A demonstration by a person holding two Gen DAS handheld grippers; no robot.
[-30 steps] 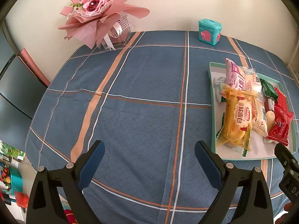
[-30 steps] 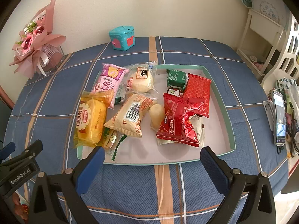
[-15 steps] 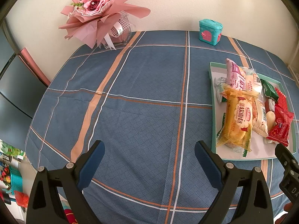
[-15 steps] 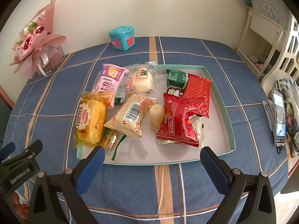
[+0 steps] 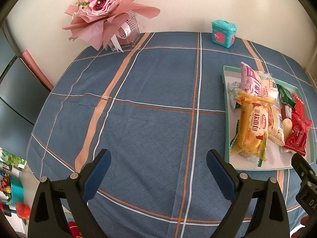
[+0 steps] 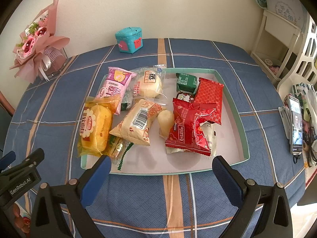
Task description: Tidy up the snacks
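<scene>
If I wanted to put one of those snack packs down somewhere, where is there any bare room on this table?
Plenty: the blue tablecloth lies bare between the pink bouquet, the teal toy box and the tray. Inside the tray, its front strip and right side are free. Its left half is crowded, with the yellow bread pack overhanging the rim.

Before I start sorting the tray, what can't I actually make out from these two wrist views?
- Green-edged packet: right wrist view, mostly under the yellow bread pack and barcode pack; contents unreadable.
- Small wrapper: overlapped by the red packs.
- Phone screen: too small, distorted at the edge.
- Right gripper: left wrist view, cut by the frame.
</scene>
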